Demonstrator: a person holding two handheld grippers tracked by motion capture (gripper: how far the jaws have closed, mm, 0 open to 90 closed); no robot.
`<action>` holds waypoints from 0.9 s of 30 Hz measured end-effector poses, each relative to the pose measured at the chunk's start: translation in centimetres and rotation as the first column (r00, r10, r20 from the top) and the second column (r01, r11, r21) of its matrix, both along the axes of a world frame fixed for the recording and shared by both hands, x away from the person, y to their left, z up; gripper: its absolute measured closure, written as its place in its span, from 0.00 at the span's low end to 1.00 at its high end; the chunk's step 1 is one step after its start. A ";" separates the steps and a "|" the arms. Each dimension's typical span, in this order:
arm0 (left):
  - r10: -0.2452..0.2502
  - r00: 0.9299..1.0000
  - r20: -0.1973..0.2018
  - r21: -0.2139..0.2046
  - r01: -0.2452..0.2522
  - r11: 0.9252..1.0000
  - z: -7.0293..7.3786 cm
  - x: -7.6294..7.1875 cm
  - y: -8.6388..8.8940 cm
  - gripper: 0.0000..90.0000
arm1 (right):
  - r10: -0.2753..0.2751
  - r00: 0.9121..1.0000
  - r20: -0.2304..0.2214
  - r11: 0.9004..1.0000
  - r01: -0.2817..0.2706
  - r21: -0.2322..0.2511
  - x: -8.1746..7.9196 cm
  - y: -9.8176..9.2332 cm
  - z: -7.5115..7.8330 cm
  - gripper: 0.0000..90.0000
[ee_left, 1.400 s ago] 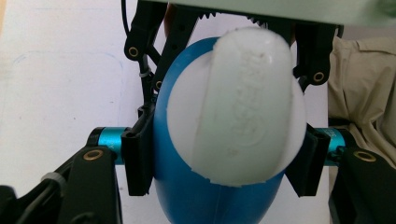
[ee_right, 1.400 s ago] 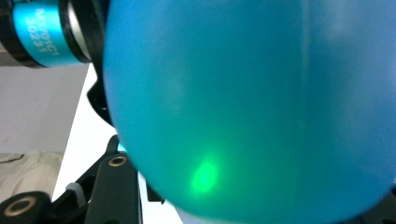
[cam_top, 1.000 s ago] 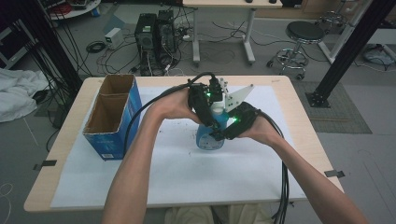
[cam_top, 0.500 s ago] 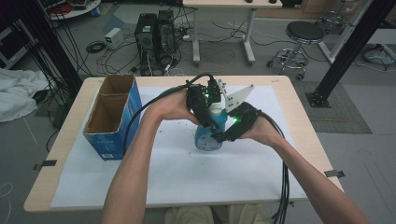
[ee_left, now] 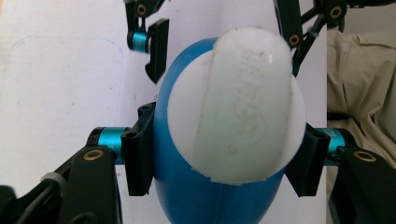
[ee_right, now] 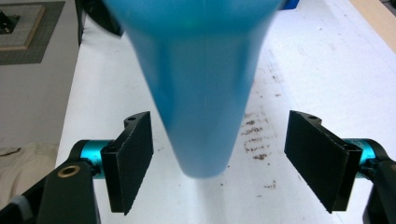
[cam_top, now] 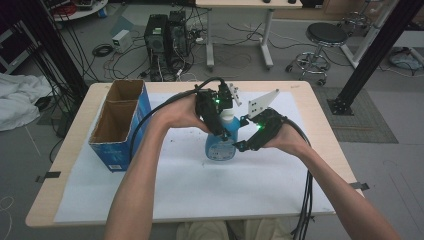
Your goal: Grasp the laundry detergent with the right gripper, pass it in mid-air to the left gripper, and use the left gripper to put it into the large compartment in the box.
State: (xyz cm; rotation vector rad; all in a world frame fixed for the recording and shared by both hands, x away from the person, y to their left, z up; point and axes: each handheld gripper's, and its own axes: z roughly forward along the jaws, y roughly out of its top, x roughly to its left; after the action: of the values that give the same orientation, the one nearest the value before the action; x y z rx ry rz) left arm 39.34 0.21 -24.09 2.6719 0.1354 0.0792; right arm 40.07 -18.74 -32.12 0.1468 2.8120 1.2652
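A blue bottle (cam_top: 220, 146) with a white cap (ee_left: 238, 107) stands on the white sheet at the middle of the table. My left gripper (cam_top: 221, 129) comes down from above and is shut on the bottle's blue shoulder (ee_left: 182, 196), one pad pressing on each side. My right gripper (cam_top: 241, 145) reaches in from the right, low against the bottle's body (ee_right: 201, 93). Its jaws have just been opening. The bottle stands between them with a gap at each pad (ee_right: 133, 158). In the left gripper view, the right gripper (ee_left: 224, 44) straddles the bottle beyond the cap.
An open blue cardboard box (cam_top: 120, 127) with two compartments stands at the table's left. The white sheet (cam_top: 225, 195) covers most of the wooden tabletop (cam_top: 320, 125). Black cables trail from both hands. Beyond the far edge are computer towers and a stool on the floor.
The right gripper's jaws have drawn apart from the bottle's lower body. The left gripper keeps its hold, and the bottle has stayed in place.
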 end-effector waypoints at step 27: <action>0.139 0.990 0.022 0.049 -0.140 0.989 5.3 0.0 5.4 0.42 | -0.087 0.994 0.062 0.975 0.098 -0.198 -0.7 -5.3 1.6 0.18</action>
State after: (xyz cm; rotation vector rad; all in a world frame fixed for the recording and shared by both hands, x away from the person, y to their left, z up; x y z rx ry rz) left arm 39.30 5.56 -18.82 2.7080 0.3189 0.1539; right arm 39.34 -24.03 -30.54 0.2284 2.8283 0.9459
